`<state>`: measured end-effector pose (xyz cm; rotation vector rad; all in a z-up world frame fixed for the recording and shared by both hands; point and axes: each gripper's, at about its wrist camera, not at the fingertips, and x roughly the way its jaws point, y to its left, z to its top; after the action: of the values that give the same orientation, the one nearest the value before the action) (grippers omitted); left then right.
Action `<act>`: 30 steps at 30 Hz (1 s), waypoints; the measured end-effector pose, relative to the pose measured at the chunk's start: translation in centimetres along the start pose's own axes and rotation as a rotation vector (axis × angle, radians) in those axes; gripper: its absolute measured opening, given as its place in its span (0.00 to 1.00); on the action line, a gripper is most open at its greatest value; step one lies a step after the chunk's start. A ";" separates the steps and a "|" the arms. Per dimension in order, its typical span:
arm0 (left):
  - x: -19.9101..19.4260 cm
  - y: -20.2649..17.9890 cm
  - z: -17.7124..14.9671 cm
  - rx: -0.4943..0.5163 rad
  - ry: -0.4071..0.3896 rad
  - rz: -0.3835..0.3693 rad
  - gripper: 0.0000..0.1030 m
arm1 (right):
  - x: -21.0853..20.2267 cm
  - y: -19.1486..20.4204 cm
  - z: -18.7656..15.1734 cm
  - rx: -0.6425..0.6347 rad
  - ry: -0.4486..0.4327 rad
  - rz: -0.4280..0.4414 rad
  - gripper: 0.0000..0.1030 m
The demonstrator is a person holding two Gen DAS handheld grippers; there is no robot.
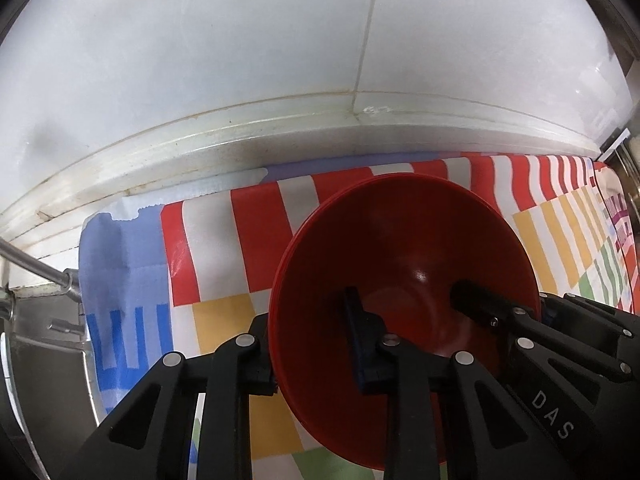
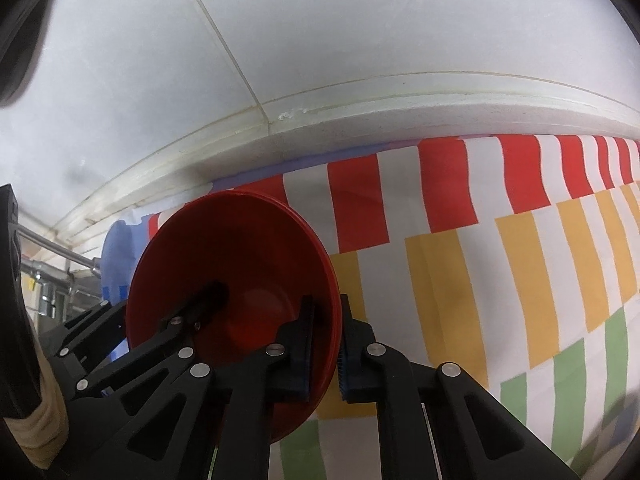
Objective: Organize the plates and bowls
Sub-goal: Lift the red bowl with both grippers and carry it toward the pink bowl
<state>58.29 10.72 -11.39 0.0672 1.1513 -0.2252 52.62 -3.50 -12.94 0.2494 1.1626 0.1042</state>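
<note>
A red bowl (image 1: 404, 240) sits over a striped cloth (image 1: 256, 220) of red, white, yellow, green and blue bands, spread on a counter below a white tiled wall (image 1: 200, 60); several thin rim lines along its edge suggest a stack of nested bowls, though the number cannot be told. Whether its base rests on the cloth or is lifted clear is also not plain.

The left gripper (image 1: 316, 356) pinches the bowl's left rim; one finger lies inside the bowl and the other outside against the outer wall, the rim clamped between the pads. In the same view the right gripper (image 1: 536, 312) shows at the bowl's right side, one finger reaching down into the hollow.

From the right wrist camera, the right gripper (image 2: 326, 344) grips the right rim of the red bowl (image 2: 240, 248) in the same manner; its blue-edged pads press on either side of the wall, one inside and one outside. The left gripper (image 2: 120, 320) appears across the bowl at its left rim, one finger inside.

The striped cloth (image 2: 480, 240) runs away to the right; a metal faucet pipe (image 1: 36, 268) and the edge of a steel sink (image 1: 48, 360) lie at the far left, beside the cloth's blue end. A pale sleeve (image 2: 36, 420) shows at the lower left of the right wrist view.
</note>
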 end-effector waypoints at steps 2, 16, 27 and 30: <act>-0.8 -0.2 -0.5 0.003 -0.011 -0.002 0.25 | -0.5 0.0 -0.1 -0.002 -0.006 0.001 0.10; -7.1 -2.1 -3.7 0.031 -0.083 -0.014 0.24 | -6.8 -0.7 -2.7 -0.040 -0.070 -0.004 0.10; -12.1 -7.0 -5.4 0.043 -0.126 -0.027 0.24 | -11.5 -2.3 -5.6 -0.046 -0.139 0.015 0.10; -12.6 -8.4 -6.1 0.043 -0.131 -0.032 0.24 | -12.5 -3.1 -6.5 -0.045 -0.154 0.013 0.10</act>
<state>46.18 5.31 -1.91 0.0708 1.0174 -0.2790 41.52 -8.19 -4.96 0.2216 1.0049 0.1200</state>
